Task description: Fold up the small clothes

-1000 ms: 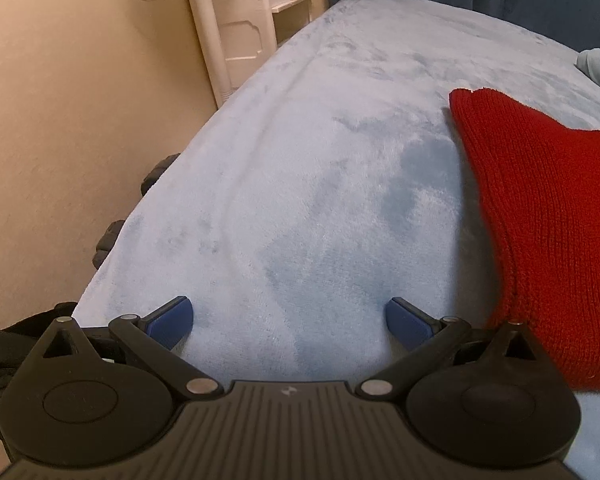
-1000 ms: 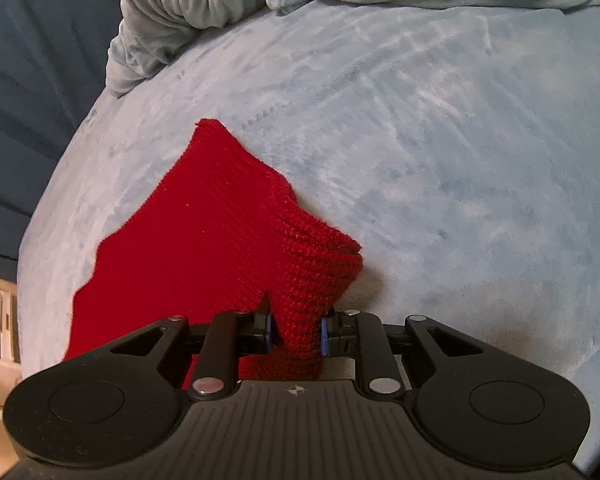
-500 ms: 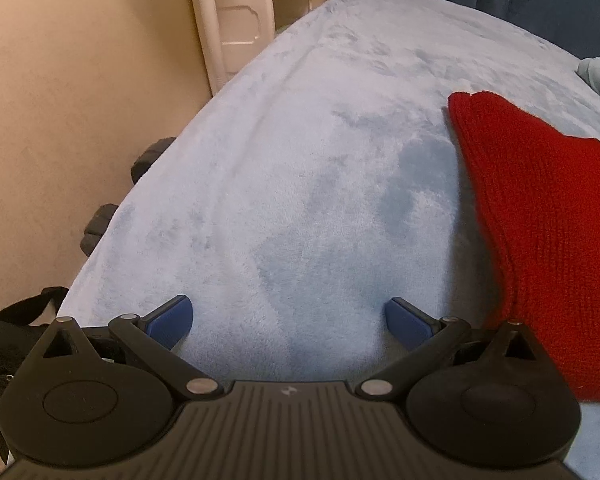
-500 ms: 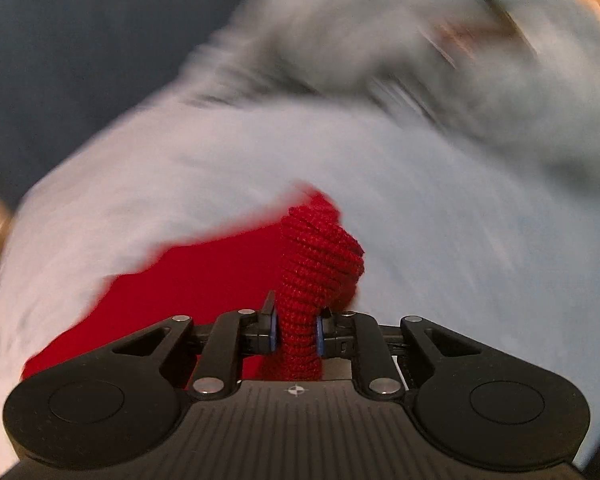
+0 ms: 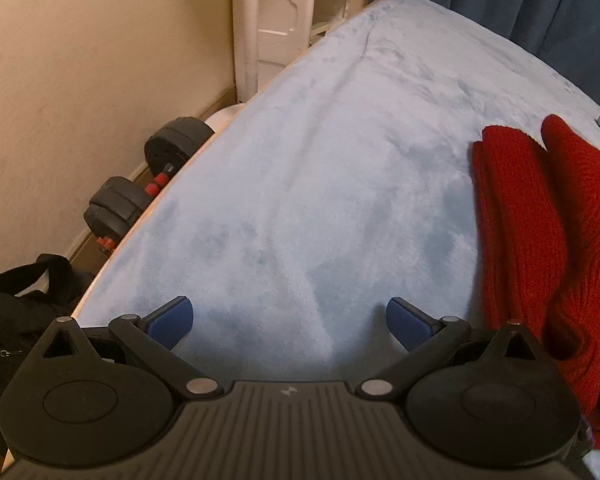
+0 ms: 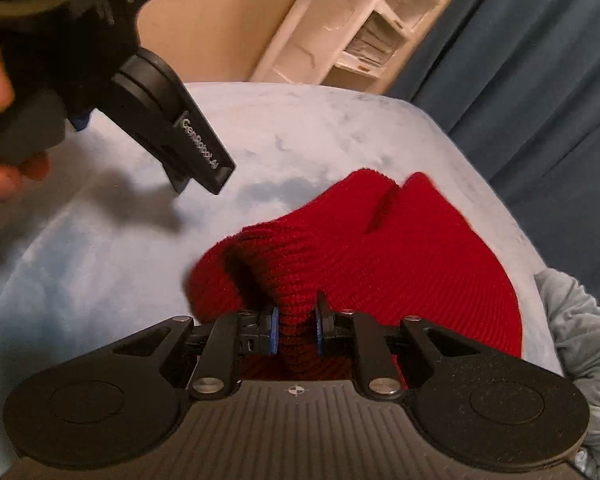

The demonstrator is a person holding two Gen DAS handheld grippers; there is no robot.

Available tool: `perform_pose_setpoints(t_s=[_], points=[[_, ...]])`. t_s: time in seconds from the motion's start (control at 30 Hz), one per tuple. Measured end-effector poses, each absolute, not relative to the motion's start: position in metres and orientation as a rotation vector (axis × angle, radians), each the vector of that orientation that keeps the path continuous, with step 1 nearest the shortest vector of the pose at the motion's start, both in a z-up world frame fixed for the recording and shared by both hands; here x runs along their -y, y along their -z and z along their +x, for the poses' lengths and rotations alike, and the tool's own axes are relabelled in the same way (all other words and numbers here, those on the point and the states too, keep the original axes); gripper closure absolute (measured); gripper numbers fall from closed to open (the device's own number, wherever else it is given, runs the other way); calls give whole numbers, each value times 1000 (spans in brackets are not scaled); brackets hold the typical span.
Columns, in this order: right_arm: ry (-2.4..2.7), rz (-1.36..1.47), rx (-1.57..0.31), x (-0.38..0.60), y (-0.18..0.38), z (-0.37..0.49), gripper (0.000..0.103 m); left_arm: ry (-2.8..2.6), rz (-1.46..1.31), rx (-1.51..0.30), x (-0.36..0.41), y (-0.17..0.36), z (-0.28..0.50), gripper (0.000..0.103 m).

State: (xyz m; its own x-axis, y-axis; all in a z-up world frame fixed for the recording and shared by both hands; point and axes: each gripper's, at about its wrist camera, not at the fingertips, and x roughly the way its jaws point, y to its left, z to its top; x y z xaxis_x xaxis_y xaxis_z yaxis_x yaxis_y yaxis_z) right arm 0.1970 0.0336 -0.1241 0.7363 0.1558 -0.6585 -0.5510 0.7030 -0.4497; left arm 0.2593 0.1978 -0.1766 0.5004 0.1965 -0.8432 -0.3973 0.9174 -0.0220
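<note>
Red knit garment (image 6: 420,252): lying on the blue plush bedcover (image 6: 308,132), one edge pinched up by our right gripper (image 6: 296,330); our left gripper (image 5: 290,318) hangs unclenched beside it. We judge it light, limp, stretchy; best gripped at corners.

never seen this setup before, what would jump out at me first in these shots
The bright red knit garment on the pale blue blanket grabs the eye first: the right claw is shut on a bunched fold of it and lifts that part off the bed. The left claw hangs wide open over bare blanket beside the garment, holding nothing. Off the bed's left edge, black dumbbells lie on the floor by the wall.
</note>
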Motion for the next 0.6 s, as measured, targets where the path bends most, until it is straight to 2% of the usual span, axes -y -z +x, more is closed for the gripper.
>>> perform_pose_setpoints(t_s=[0.07, 0.3, 0.43, 0.5, 0.57, 0.6], points=[[-428, -590, -659, -27, 113, 204, 86, -344, -227, -983, -196, 175, 260, 0], [-521, -540, -546, -24, 73, 179, 87, -336, -226, -965, -192, 173, 257, 0], [-564, -675, -625, -27, 108, 177, 87, -332, -216, -965, -191, 174, 259, 0], [-564, -687, -601, -26, 119, 173, 85, -319, -224, -948, -191, 171, 258, 0], [-558, -642, -613, -24, 114, 175, 69, -292, -232, -921, -189, 167, 256, 0], [-566, -612, -632, -23, 111, 176, 65, -272, -231, -903, -186, 164, 255, 0]])
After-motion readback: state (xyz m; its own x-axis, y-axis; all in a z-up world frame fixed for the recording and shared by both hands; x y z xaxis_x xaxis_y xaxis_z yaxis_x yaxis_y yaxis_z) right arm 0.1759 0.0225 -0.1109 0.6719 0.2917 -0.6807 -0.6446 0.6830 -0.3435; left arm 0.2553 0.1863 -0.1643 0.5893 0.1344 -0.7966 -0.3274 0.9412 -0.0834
